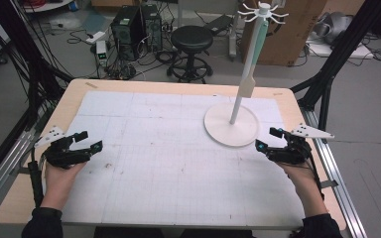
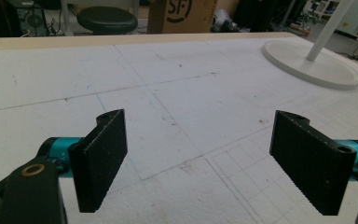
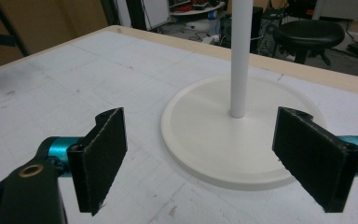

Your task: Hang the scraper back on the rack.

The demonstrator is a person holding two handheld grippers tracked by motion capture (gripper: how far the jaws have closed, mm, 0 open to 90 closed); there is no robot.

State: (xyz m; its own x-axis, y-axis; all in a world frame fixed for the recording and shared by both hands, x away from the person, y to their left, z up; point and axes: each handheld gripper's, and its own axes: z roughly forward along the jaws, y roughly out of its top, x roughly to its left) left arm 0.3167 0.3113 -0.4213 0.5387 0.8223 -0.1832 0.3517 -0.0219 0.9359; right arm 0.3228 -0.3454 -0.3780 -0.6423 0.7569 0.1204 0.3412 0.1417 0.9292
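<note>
Ahead of the right gripper [image 3: 198,158], the white pole [image 3: 240,56] runs off the top edge, its head unseen. Right of the left gripper [image 2: 198,161], the round base [image 2: 307,63] is clipped by the frame's side; the box's print [image 2: 177,10] is cut short.

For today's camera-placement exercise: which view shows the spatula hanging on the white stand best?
The high view: there the spatula hangs whole from the hooked top of the stand. The right gripper view gives the stand's base and lower pole, the left gripper view part of the base.
</note>
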